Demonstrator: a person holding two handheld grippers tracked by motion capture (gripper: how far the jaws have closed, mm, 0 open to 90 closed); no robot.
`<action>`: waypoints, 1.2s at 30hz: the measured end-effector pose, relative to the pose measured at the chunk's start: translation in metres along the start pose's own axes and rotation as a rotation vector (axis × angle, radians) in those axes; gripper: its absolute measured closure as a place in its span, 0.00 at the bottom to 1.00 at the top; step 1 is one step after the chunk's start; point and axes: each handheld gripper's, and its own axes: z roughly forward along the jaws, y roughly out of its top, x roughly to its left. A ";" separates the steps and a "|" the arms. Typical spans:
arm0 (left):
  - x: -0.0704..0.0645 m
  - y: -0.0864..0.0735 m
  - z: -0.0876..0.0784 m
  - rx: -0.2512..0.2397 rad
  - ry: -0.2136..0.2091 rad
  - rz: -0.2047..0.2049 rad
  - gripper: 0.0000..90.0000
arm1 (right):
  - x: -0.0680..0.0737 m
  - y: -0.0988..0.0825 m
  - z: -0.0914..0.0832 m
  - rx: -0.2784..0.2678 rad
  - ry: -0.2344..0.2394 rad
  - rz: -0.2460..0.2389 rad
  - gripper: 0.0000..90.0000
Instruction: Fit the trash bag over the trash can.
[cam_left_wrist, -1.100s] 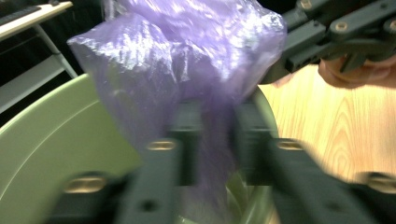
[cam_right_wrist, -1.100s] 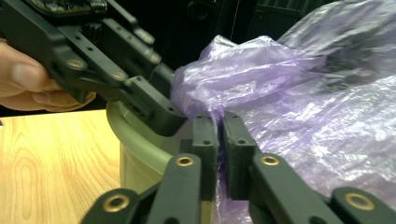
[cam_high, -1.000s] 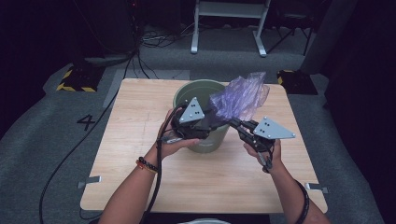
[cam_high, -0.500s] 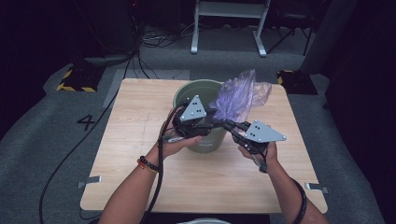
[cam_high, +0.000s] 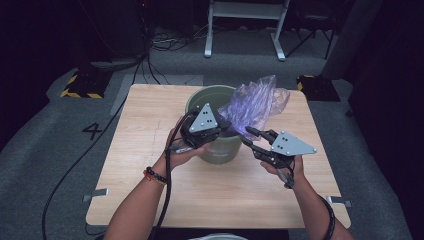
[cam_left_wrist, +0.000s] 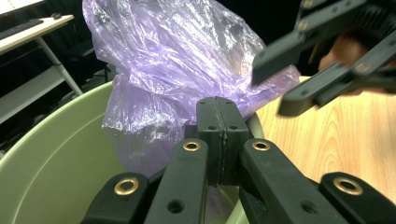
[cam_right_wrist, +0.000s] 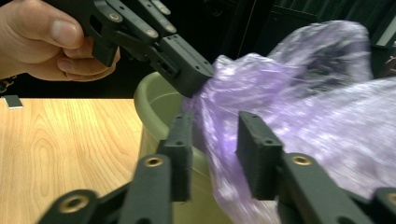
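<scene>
A crumpled purple plastic bag (cam_high: 252, 102) sticks up out of a pale green bin (cam_high: 210, 97) on the wooden table (cam_high: 150, 150) and spills over the bin's right rim. My left gripper (cam_high: 227, 125) is at the bin's near rim, and its jaws have just closed on the bag's edge (cam_left_wrist: 187, 60); the pads (cam_left_wrist: 217, 105) meet with the film pinched between them. My right gripper (cam_high: 248, 135) is just right of the bin, and its jaws have just been opening. Its pads (cam_right_wrist: 180, 140) stand apart with the bag (cam_right_wrist: 303, 116) hanging loosely between them.
The bin stands at the table's far middle. On the floor behind are a white metal stand (cam_high: 245, 30) and yellow-and-black striped blocks at left (cam_high: 80, 87) and right (cam_high: 312, 85). A black cable (cam_high: 75, 165) trails off the table's left side.
The left gripper's jaws have closed on the bag at the bin's rim. The right gripper's jaws have opened and let go of the bag. Both hands stayed roughly where they were.
</scene>
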 end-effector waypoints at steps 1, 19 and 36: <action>0.000 -0.001 -0.001 -0.001 0.000 0.002 0.99 | -0.003 0.000 -0.008 -0.008 -0.021 0.016 0.61; -0.002 -0.015 -0.005 0.019 0.075 0.049 0.99 | -0.046 0.013 -0.004 0.035 -0.082 0.253 0.30; 0.008 -0.032 -0.016 0.004 0.141 0.030 0.98 | -0.045 0.018 0.043 0.130 -0.054 0.280 0.73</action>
